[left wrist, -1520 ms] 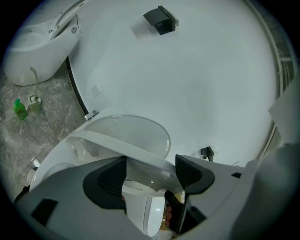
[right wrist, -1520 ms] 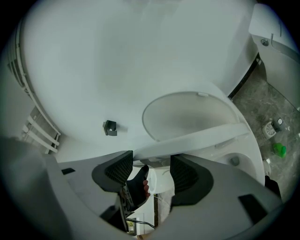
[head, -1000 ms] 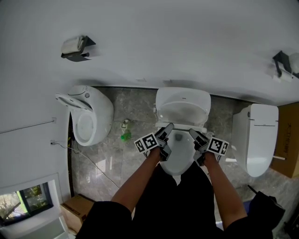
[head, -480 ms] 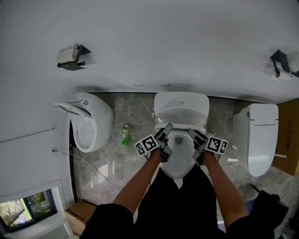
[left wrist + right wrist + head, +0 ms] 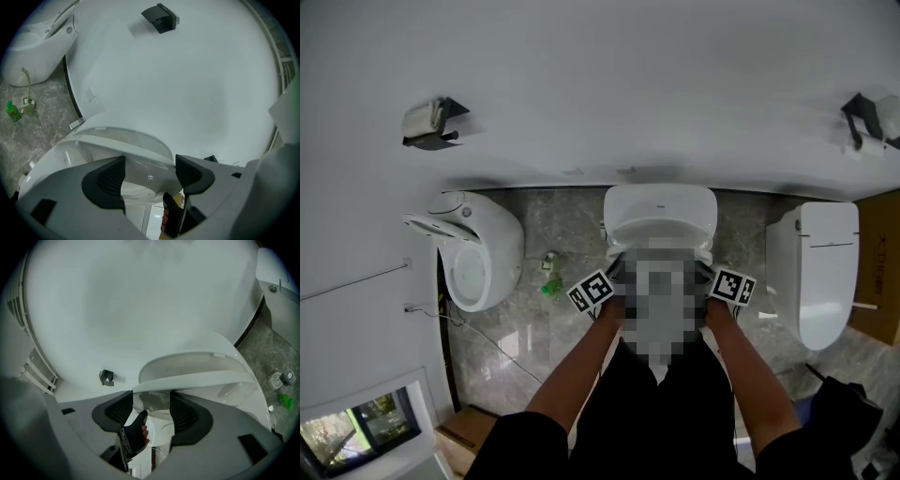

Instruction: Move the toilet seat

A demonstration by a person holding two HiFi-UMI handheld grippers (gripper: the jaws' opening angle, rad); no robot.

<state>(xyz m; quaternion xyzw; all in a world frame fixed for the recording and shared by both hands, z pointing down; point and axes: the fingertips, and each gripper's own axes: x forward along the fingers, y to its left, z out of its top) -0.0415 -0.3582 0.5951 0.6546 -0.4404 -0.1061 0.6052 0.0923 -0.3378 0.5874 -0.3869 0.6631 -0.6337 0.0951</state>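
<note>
Toilet seat [image 5: 201, 378] rim just ahead of left gripper [image 5: 150, 165] and right gripper [image 5: 151, 401] — equally near; long axis toward wall [image 5: 140, 310]; both jaw pairs apart, empty.

Person's dressed all in black clothes [image 5: 642, 422], top and bottoms alike, and the sleeves [image 5: 511, 439] stop high up, so the forearms are bare. The left hand-held gripper [image 5: 149, 171] has a chunky, rounded, light grey shell with a few small dark rectangular slots in it. It also has two black pads [image 5: 108, 180] with a fine mesh-type grip texture. The right hand-held gripper [image 5: 151, 409] is the same build: grey shell, black textured pads. Each one carries a marker cube [image 5: 592, 291] with black-and-white square patterns on its faces.
</note>
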